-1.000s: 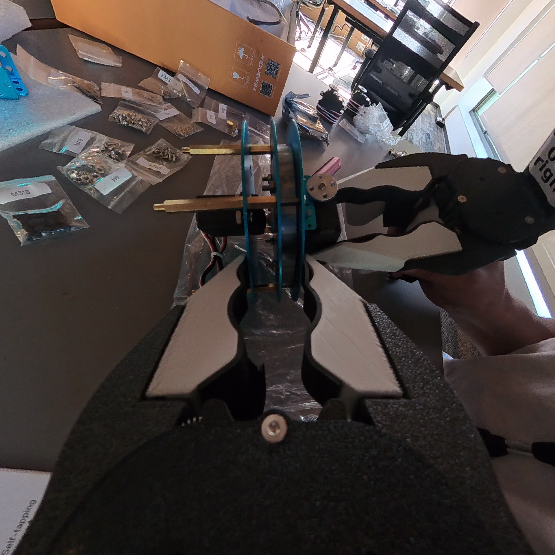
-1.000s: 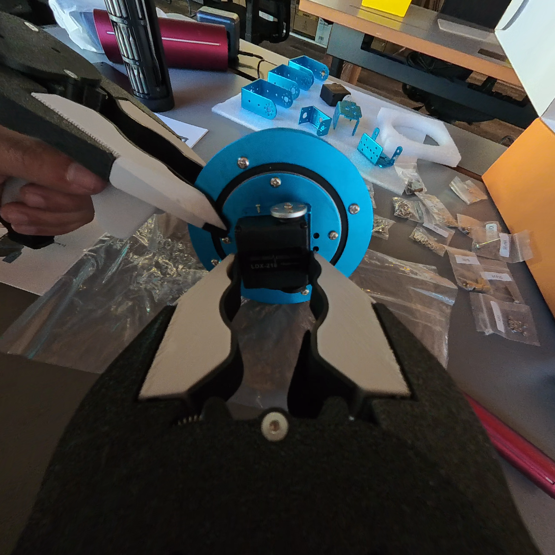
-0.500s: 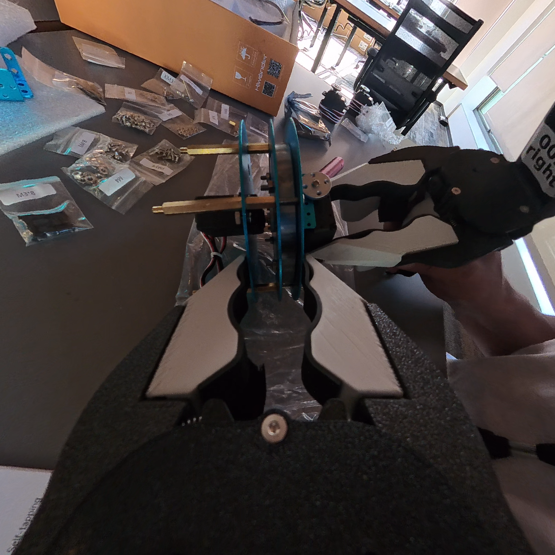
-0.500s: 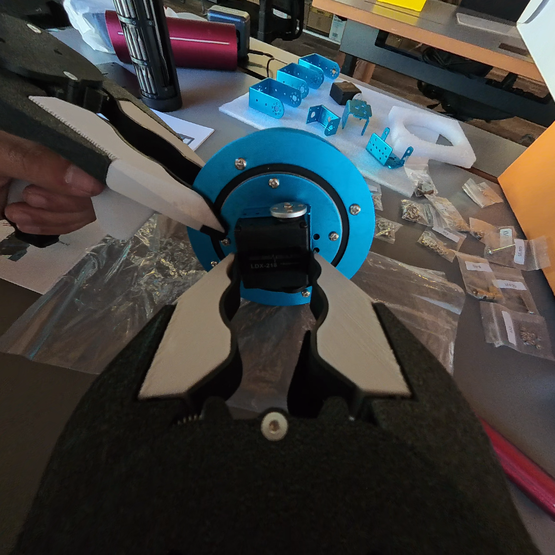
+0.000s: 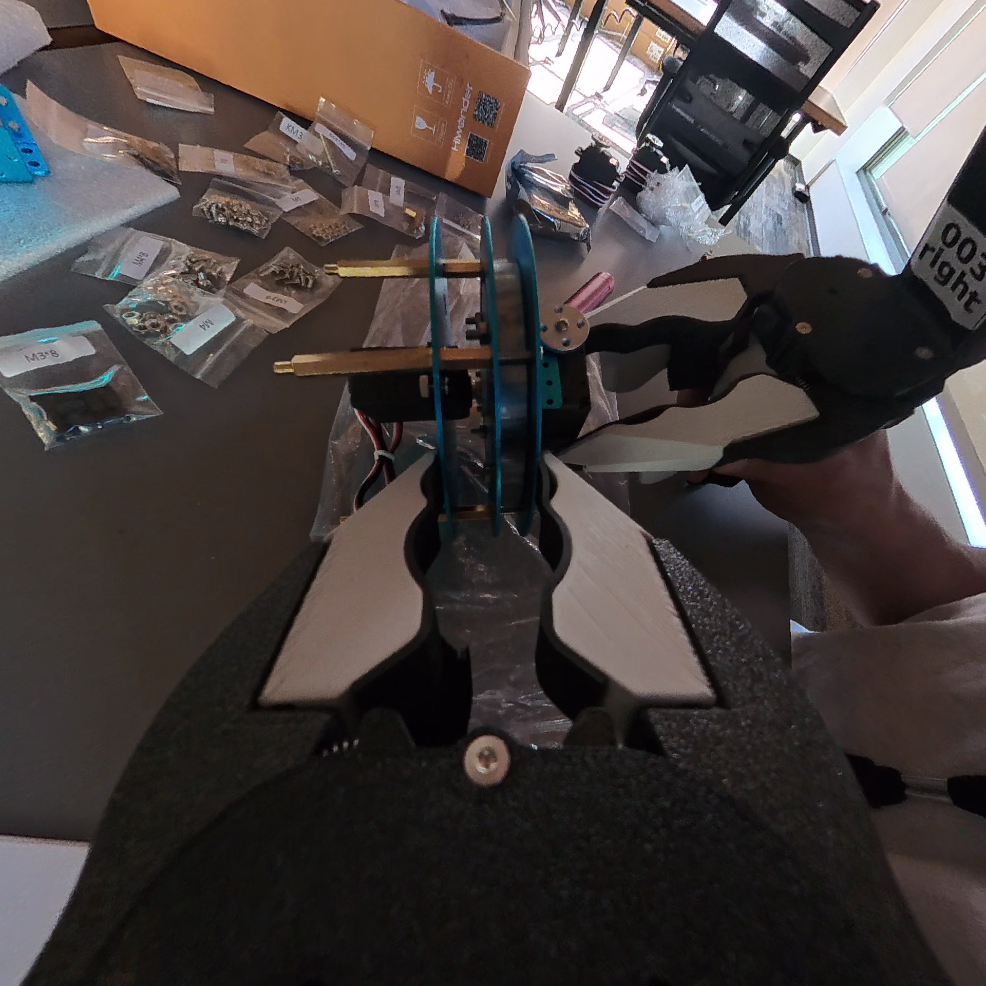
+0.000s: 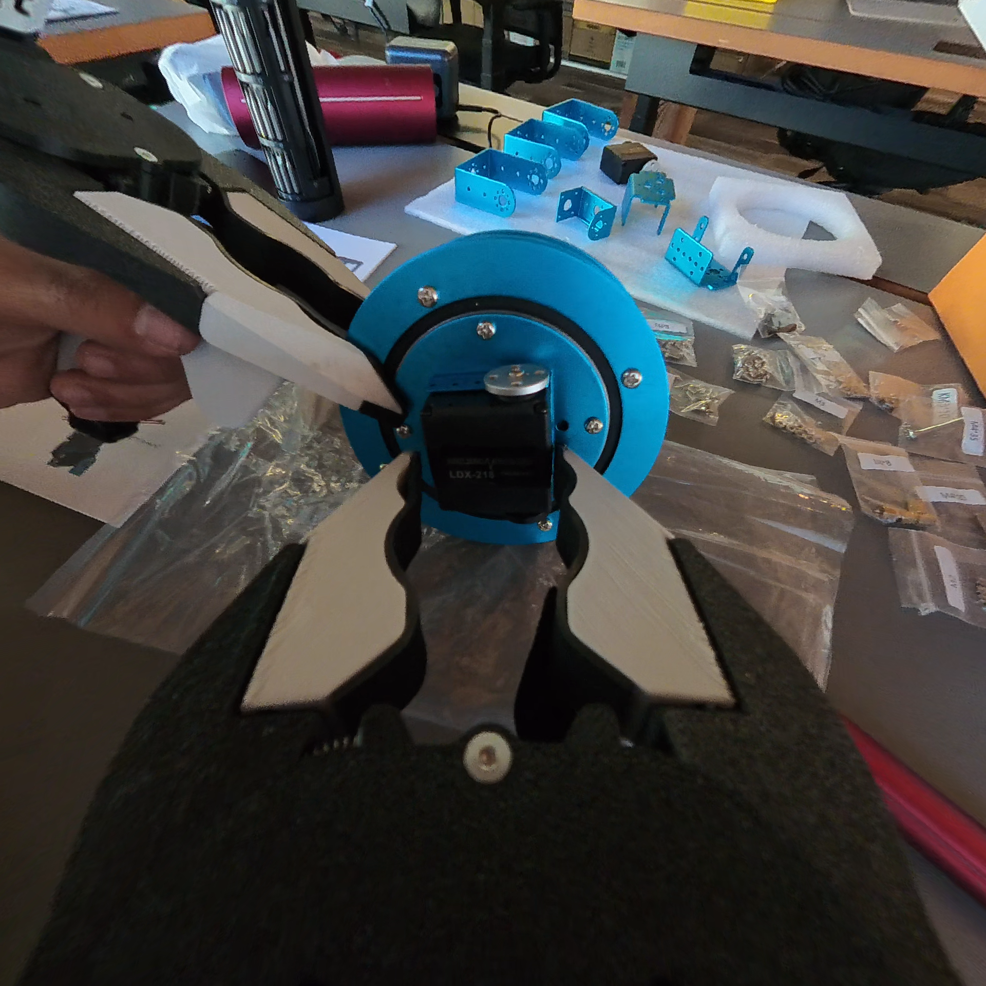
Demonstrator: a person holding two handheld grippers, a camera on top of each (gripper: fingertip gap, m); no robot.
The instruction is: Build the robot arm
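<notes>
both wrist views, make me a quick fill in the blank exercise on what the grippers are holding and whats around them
1. The left gripper is shut on the edges of the ____-coloured disc assembly.
2. The right gripper is shut on the ____ servo mounted on the disc face.
3. The brass standoffs stick out towards the small bags of ____.
4. The loose brackets lie on a sheet of white ____.

Missing words: blue; black; screws; foam

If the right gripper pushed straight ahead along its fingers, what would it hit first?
The black servo, which already sits between the right gripper fingers, mounted on the blue disc assembly directly behind it. Contact looks made on both sides, so it would probably just press the servo against the disc.
</notes>
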